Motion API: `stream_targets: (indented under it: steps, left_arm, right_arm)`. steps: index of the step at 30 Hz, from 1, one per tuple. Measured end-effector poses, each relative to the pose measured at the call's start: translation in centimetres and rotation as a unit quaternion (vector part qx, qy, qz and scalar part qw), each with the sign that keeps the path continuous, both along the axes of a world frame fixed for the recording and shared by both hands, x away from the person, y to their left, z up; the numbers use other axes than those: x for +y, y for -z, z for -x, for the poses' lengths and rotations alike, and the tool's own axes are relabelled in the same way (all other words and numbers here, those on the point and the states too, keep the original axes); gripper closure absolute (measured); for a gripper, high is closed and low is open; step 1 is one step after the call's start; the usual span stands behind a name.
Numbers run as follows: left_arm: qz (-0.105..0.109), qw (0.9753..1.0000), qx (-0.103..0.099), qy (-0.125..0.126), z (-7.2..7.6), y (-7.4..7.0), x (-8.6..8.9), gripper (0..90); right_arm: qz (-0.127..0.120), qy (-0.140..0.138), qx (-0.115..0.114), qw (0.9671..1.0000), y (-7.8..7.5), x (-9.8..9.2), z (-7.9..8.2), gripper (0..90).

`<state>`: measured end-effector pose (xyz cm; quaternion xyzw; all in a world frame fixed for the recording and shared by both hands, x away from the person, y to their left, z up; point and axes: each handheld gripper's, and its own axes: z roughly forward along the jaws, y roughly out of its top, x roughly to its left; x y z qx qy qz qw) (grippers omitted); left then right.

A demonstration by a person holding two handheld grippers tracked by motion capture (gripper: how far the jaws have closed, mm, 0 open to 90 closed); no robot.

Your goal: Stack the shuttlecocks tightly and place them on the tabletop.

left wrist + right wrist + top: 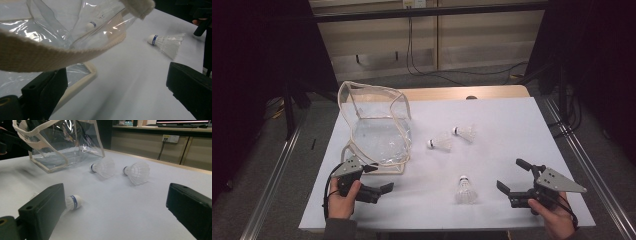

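Left gripper: your jaws wide, empty, just beside the clear plastic bag with cream webbing trim.
Right gripper: wide, empty.
Nearest white feathered shuttlecock: on white worktop, between your grippers.

Bag at table's left, three shuttlecocks to its right

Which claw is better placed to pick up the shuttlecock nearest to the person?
The right claw, probably. It is open and faces the nearest shuttlecock, which lies just beside it on the table. The left claw, also open, sits by the clear bag, farther away.
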<state>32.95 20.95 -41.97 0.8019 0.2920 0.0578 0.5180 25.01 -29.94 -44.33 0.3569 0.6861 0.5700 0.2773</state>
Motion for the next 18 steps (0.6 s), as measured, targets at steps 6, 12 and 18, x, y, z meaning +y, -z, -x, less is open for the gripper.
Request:
stream_targets:
  steps: [6,12,18]
  left_arm:
    - [0.002,1.0000,-0.004,-0.001,-0.07,0.05,0.27,3.7]
    - [-0.001,1.0000,-0.008,-0.005,-0.16,-0.02,0.56,3.8]
    - [0.003,0.9999,-0.011,-0.004,-0.18,-0.07,0.64,3.8]
  right_arm:
    - [-0.001,-0.001,0.001,1.0000,0.00,0.05,-0.01,1.6]
    - [0.001,-0.002,-0.001,1.0000,-0.02,0.11,-0.07,1.6]
    - [-0.001,0.004,-0.001,1.0000,-0.06,-0.07,-0.16,1.7]
